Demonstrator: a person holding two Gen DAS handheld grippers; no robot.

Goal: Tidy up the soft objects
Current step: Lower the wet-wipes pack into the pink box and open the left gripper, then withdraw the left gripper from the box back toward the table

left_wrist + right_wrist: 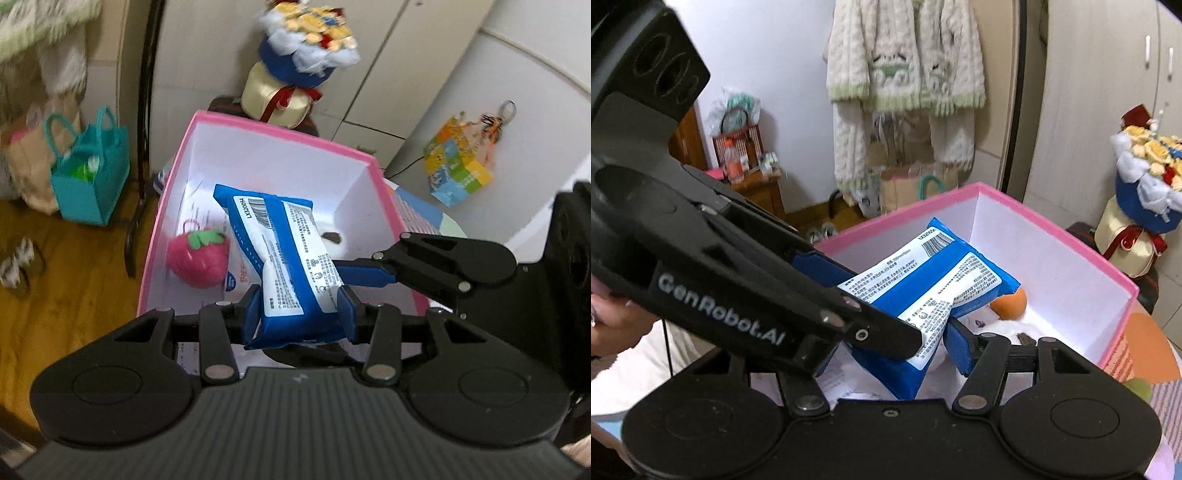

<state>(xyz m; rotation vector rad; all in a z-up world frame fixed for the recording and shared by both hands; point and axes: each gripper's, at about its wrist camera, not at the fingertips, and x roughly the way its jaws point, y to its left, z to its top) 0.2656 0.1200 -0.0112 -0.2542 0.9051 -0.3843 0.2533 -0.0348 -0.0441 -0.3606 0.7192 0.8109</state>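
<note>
A blue and white soft pack is held over the open pink box. My left gripper is shut on the pack's near end. My right gripper comes in from the right and also pinches the pack; in the right wrist view the right gripper closes on the pack, with the left gripper crossing in front. A pink plush strawberry lies on the box floor at the left. An orange ball lies in the box under the pack.
A teal bag stands on the wooden floor at the left. A bouquet stands behind the box. A colourful carton hangs on the wall at right. A knitted garment hangs beyond the box.
</note>
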